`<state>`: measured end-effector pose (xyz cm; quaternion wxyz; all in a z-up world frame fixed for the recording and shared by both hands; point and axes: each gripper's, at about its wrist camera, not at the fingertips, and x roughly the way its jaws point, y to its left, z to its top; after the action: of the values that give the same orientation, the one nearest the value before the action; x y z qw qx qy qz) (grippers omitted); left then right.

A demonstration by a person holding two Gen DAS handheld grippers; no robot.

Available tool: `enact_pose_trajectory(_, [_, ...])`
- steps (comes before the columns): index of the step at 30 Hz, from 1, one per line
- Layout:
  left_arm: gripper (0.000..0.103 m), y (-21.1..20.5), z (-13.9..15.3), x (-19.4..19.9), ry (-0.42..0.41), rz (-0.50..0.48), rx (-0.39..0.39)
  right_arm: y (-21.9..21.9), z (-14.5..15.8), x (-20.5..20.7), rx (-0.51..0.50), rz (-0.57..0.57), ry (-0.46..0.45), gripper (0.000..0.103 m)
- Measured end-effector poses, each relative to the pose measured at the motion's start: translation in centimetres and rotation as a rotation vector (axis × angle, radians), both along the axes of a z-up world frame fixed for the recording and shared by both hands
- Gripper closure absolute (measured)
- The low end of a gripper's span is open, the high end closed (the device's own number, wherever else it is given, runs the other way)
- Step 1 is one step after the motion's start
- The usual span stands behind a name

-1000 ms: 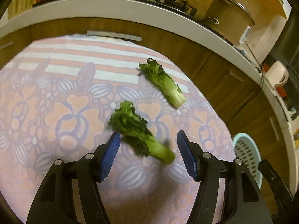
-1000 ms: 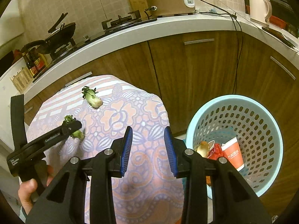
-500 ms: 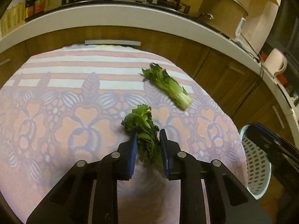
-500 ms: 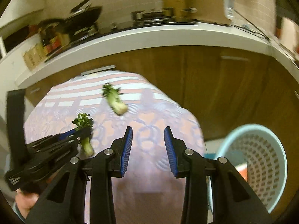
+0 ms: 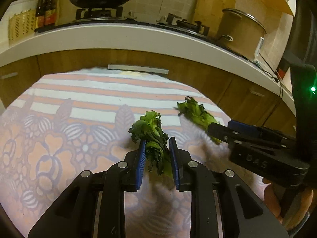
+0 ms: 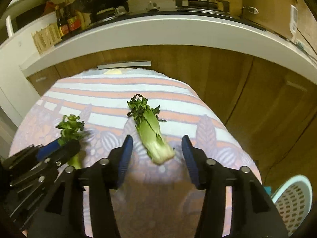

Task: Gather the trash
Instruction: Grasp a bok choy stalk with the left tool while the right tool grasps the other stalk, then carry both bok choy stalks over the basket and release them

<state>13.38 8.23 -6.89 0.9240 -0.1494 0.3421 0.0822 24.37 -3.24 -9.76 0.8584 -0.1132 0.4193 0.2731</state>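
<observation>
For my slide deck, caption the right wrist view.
Right claw open around a bok choy stalk on the floral cloth.

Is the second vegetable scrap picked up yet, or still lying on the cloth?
Still lying flat on the patterned cloth. The vegetable scrap sits between the right tongs, whose jaws have just been opening, blue pads clear of it on both sides.

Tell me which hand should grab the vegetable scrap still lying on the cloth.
Right. The right gripper stands open astride the loose scrap, its jaws just opening, while the left gripper is shut on the other scrap.
</observation>
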Motion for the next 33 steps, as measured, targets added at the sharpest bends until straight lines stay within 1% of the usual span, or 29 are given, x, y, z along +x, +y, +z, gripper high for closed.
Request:
enact_pose_trajectory(5, [0.081,1.0,-0.2,-0.1,-0.001,0.007,-0.039,1.4,-1.4,0.8,-0.054,0.008,0.007,0.055])
enact_pose_trajectory(6, [0.081,1.0,-0.2,-0.2,-0.001,0.006,-0.041,1.6,-1.5,0.7,-0.065,0.003,-0.013,0.055])
enact_pose_trajectory(8, [0.081,0.9,-0.2,-0.2,-0.002,0.005,-0.039,2.1,-1.5,0.2,-0.083,0.015,-0.032,0.063])
enact_pose_trajectory(10, [0.081,0.9,-0.2,-0.3,-0.002,0.004,-0.036,2.1,-1.5,-0.2,-0.091,0.016,-0.053,0.074])
enact_pose_trajectory(11, [0.081,0.9,-0.2,-0.3,-0.003,0.004,-0.034,2.1,-1.4,-0.3,-0.09,0.019,-0.056,0.075])
enact_pose_trajectory(12, [0.081,0.9,-0.1,-0.3,-0.004,0.004,-0.033,1.9,-1.3,-0.6,-0.08,0.018,-0.053,0.079])
enact_pose_trajectory(17, [0.081,0.9,0.0,-0.6,-0.018,0.014,-0.033,0.2,-0.6,-1.9,-0.034,-0.017,-0.03,0.081])
enact_pose_trajectory(21, [0.081,0.2,0.5,-1.2,-0.037,0.012,-0.005,-2.3,0.6,-3.6,-0.014,-0.059,-0.039,0.081])
enact_pose_trajectory(23, [0.081,-0.6,1.1,-1.6,-0.055,-0.007,-0.003,-3.8,1.4,-4.4,-0.006,-0.085,-0.05,0.081])
enact_pose_trajectory(25, [0.081,-1.6,1.8,-2.1,-0.074,-0.027,0.006,-6.2,2.5,-5.5,0.008,-0.125,-0.064,0.081])
enact_pose_trajectory(29, [0.081,-4.5,3.9,-3.0,-0.114,-0.107,0.004,-10.6,4.6,-7.3,0.028,-0.2,-0.104,0.081])
enact_pose_trajectory(33, [0.081,-7.9,5.7,-3.5,-0.148,-0.183,0.011,-15.9,6.7,-9.4,0.051,-0.289,-0.148,0.081])
